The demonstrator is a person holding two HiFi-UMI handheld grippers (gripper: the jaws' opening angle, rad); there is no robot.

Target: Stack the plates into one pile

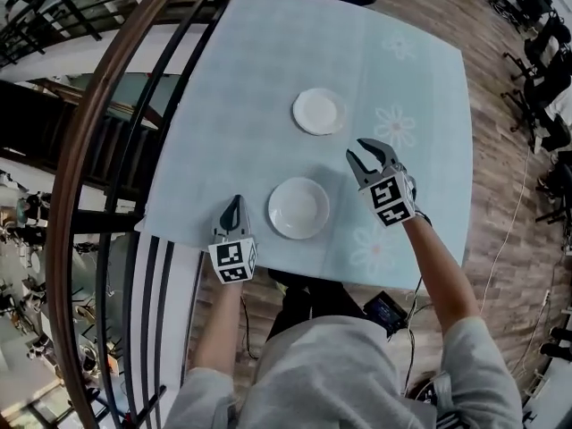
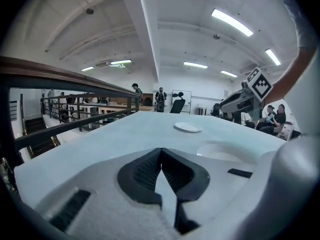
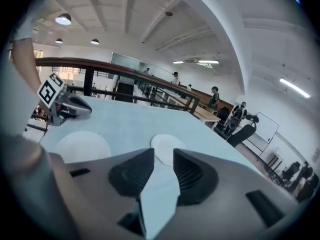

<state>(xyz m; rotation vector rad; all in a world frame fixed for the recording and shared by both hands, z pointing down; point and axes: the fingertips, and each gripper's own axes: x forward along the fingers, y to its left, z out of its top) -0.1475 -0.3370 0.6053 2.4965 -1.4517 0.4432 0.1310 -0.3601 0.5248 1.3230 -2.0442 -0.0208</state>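
Plates, two white ones, are sitting apart on the light blue counter [image 1: 223, 105], not stacked yet. The near plate [image 1: 298, 208] is lying by the front edge and the far plate [image 1: 319, 111] nearer the middle. Two grippers are hovering. The left gripper [image 1: 234, 200] is sitting just left of the near plate, jaws pressed together on nothing. The right gripper [image 1: 365, 155] is hanging off to the right, jaws spread and empty.

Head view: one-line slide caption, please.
The near plate and far plate lie unstacked on the blue tablecloth; shut left gripper and open right gripper flank the near one.
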